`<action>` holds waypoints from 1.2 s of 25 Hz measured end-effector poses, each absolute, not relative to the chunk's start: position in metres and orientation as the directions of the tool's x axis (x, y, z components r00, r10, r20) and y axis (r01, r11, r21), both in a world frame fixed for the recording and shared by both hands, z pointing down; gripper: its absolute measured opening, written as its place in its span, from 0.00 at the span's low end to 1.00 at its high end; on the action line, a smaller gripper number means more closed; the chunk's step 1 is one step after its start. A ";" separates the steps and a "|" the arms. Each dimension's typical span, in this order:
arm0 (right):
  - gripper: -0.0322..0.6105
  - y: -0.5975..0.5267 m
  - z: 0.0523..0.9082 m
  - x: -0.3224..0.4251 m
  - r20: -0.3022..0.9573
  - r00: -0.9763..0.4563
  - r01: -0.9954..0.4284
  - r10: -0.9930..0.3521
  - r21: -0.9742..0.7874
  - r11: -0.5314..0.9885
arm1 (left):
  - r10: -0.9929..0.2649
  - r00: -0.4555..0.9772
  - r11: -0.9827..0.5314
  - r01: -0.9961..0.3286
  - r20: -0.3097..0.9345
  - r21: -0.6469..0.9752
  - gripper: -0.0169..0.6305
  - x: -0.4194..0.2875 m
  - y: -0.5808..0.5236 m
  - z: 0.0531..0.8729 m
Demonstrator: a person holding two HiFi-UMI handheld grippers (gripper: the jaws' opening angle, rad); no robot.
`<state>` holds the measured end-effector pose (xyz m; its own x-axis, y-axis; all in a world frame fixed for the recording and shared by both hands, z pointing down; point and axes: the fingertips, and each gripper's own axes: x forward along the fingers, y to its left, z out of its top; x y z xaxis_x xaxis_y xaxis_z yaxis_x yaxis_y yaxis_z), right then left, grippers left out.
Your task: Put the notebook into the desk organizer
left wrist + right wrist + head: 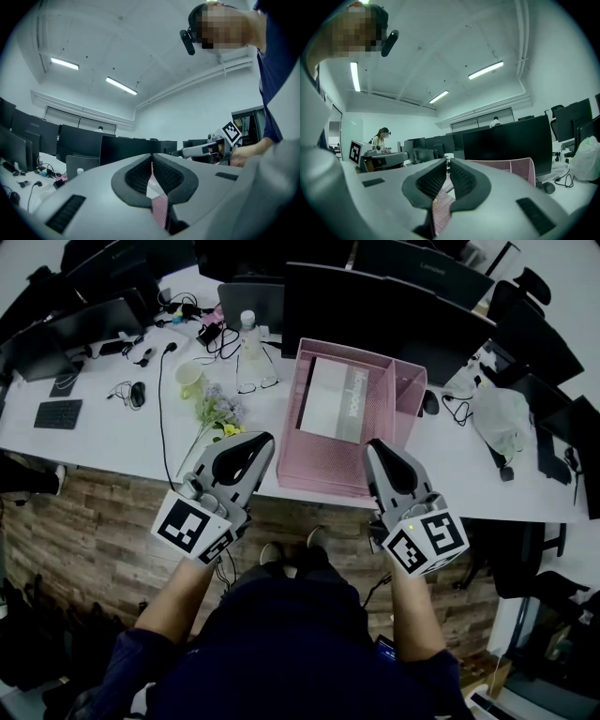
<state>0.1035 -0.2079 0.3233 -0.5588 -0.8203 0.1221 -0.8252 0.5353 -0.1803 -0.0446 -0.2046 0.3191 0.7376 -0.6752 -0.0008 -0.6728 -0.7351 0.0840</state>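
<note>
Notebook (330,399) sits inside the pink organizer (323,465), in its wide left compartment, seemingly leaning back; the angle is hard to read. Left gripper (265,440) hovers just before the organizer's front left corner, jaws pinched together, nothing between. Right gripper (373,446) is at the organizer's front right corner, jaws likewise closed, empty. The organizer stands on a white desk (122,442).

White notebook with grey band (330,397): sideways print, seemingly "notebook", blurred.
Black monitor backs (422,268): logos too small to read.
</note>
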 end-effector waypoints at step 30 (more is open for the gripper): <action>0.06 -0.208 0.336 0.099 0.135 -0.594 -0.799 -0.793 -0.209 0.564 | -0.679 0.734 -0.729 -0.676 0.016 0.107 0.08 -0.038 -0.208 0.330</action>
<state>0.0992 -0.2081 0.3358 -0.5943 -0.7928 0.1348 -0.7992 0.5637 -0.2085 -0.0382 -0.2076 0.3299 0.7341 -0.6788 0.0156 -0.6762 -0.7289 0.1070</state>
